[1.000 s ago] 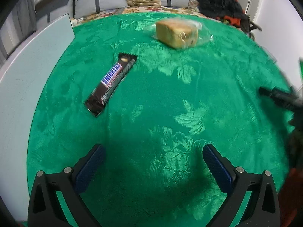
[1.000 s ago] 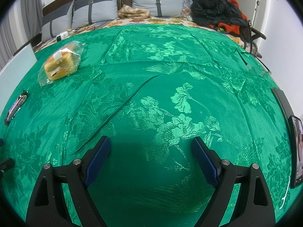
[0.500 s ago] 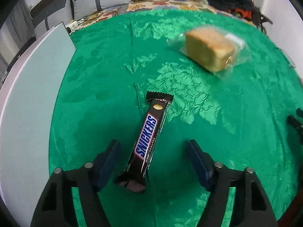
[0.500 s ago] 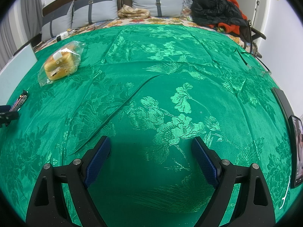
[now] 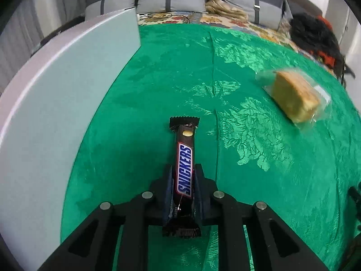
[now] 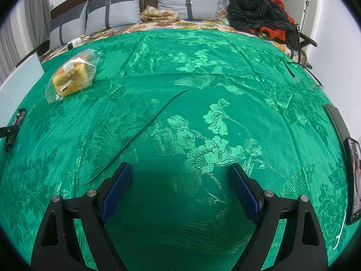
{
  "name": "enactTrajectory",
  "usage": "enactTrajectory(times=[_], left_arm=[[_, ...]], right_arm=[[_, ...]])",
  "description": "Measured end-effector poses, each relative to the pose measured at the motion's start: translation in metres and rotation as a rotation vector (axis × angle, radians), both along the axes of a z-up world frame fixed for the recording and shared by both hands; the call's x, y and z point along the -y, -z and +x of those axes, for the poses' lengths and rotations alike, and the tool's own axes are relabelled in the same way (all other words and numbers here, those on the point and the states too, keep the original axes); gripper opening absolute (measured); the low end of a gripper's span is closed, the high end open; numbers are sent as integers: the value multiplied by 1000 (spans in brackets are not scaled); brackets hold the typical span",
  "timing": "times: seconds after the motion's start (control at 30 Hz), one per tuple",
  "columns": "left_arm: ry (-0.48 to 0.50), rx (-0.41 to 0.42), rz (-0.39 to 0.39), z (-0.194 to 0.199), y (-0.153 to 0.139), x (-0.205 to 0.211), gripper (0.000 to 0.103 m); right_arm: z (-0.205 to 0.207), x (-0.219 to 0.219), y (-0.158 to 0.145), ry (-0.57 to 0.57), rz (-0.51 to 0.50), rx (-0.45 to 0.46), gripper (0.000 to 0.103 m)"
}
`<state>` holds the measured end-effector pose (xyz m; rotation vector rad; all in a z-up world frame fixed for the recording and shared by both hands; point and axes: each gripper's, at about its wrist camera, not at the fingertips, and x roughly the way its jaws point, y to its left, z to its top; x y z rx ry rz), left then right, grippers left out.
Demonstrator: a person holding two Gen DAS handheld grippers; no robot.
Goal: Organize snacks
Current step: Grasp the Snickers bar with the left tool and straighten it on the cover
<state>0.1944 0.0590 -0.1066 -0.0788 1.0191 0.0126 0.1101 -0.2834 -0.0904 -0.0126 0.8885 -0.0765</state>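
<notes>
A brown Snickers bar (image 5: 185, 158) lies lengthwise on the green cloth (image 5: 158, 90), its near half between the pads of my left gripper (image 5: 184, 166). The jaws are closing and press on both sides of the bar. A yellow cake in a clear bag (image 5: 295, 96) lies farther off to the right. In the right wrist view the cake (image 6: 71, 80) sits at the far left, with the Snickers bar (image 6: 19, 117) and the left gripper (image 6: 9, 133) at the left edge. My right gripper (image 6: 179, 166) hangs open over bare cloth, nothing between its fingers.
A pale flat board (image 5: 56, 113) borders the cloth on the left. Grey pillows (image 6: 187, 4) and a pile of dark and red clothes (image 6: 259, 13) lie at the far end. A phone (image 6: 354, 176) rests at the right edge.
My left gripper swung left over the Snickers bar, lined up with it, and its jaws closed from wide open onto the bar. The right gripper has not moved.
</notes>
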Motion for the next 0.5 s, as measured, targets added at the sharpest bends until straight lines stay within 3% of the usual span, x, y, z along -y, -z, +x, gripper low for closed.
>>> enactTrajectory(times=[0.07,0.13,0.2,0.4,0.5], left_arm=[[18,8,3,-1,1,2,29],[50,0,22,-2,3,8,67],[48,16,56,-4,5,12,74],[-19,64,32,-9,16,-3,103],[-24,77,31,-9,19,-2,103]], right_arm=[[0,0,0,0,0,0,90],[0,0,0,0,0,0,90],[0,0,0,0,0,0,90],[0,0,0,0,0,0,90],[0,0,0,0,0,0,90]])
